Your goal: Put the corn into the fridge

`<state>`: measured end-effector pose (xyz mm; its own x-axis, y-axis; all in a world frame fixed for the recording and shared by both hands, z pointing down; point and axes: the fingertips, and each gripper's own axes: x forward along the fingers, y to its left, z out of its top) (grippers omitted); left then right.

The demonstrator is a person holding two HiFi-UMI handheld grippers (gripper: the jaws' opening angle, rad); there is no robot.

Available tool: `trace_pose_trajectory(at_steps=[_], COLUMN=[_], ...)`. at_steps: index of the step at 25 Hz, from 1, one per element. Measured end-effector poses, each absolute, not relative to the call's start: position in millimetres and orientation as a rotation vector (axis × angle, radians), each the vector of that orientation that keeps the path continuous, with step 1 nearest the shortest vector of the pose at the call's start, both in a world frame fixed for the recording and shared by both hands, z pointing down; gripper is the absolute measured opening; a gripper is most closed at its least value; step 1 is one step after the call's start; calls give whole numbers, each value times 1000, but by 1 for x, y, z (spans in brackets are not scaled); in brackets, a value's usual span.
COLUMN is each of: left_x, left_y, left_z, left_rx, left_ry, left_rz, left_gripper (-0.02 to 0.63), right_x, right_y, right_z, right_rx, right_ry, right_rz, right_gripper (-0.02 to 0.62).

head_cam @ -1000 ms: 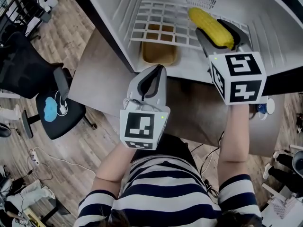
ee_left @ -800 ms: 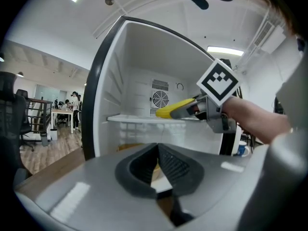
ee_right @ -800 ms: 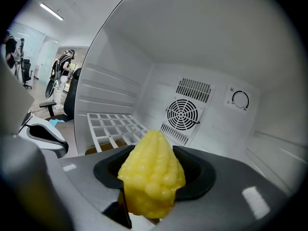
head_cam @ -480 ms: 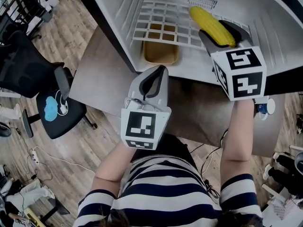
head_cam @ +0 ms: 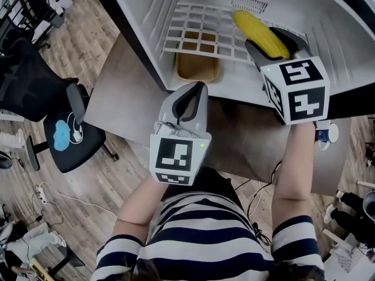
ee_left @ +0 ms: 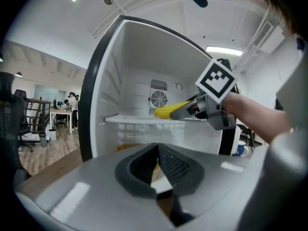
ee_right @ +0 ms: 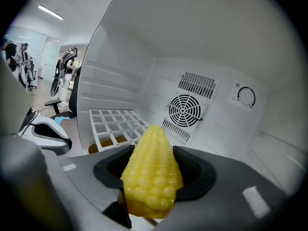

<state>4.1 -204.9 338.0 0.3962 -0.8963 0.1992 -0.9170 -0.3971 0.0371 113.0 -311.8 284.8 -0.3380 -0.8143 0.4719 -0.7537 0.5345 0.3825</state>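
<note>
A yellow corn cob [head_cam: 259, 33] is clamped in my right gripper [head_cam: 275, 47], held inside the open white fridge [head_cam: 345, 22] just above its white grid shelf [head_cam: 199, 31]. In the right gripper view the corn [ee_right: 151, 174] sticks out between the jaws toward the round fan grille [ee_right: 186, 109] on the back wall. From the left gripper view the corn [ee_left: 169, 110] and right gripper [ee_left: 204, 109] show over the shelf. My left gripper [head_cam: 190, 98] hangs shut and empty outside the fridge front, its jaws [ee_left: 157, 165] meeting.
A brown tray [head_cam: 198, 65] lies on the fridge floor under the grid shelf. The fridge's dark left door frame [head_cam: 126, 31] borders the opening. A black office chair [head_cam: 55, 127] stands on the wooden floor at left. A blue-and-white cup [head_cam: 328, 134] sits at right.
The right gripper with the corn has shifted slightly deeper and to the right over the shelf. The left gripper has stayed in place.
</note>
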Motion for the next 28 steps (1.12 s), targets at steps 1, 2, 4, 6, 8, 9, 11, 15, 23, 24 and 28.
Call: trace_pose_trajectory(at_steps=[1,2,4,6,8,9,11,15,23,24,28], left_x=[4,5,5,4,4,4,5,5,3,3,1], left_y=[-205,-205,-205,-205,-206,-206,-204,-204,-205,-205,-204], left_z=[338,337,336,335,335,335,340,338,329,328,326], left_rx=[2506,2507,2508,2508,2509,2510,2516,2522,2526,2526,2529], left_ry=[-1637,-1636,-1636,-1632,-1629,-1628,-1626,-1617,-1607,-1606,-1603], left_rz=[221,221,218,216,212,211,213,211,203,202,196], left_gripper=[0,0,0,0,0,0,0,0,0,0,0], right_x=[113,114,114,114,114,115,115,115,115,116,121], right_y=[-311,-311,-311,-311,-310,-310,-308,-307,-301,-299,-285], right_z=[285,285,285,285,285,286,292,291,272,269,254], right_rx=[1264,1266,1271,1275,1271,1269,1269,1276,1326,1339,1404], right_ry=[-2146,-2143,-2137,-2132,-2130,-2128,-2126,-2121,-2163,-2171,-2221], right_rz=[-120,-115,-111,-112,-111,-111,-114,-128,-170,-174,-189], right_gripper=[252,253,253,255,255,255,255,258,262,261,246])
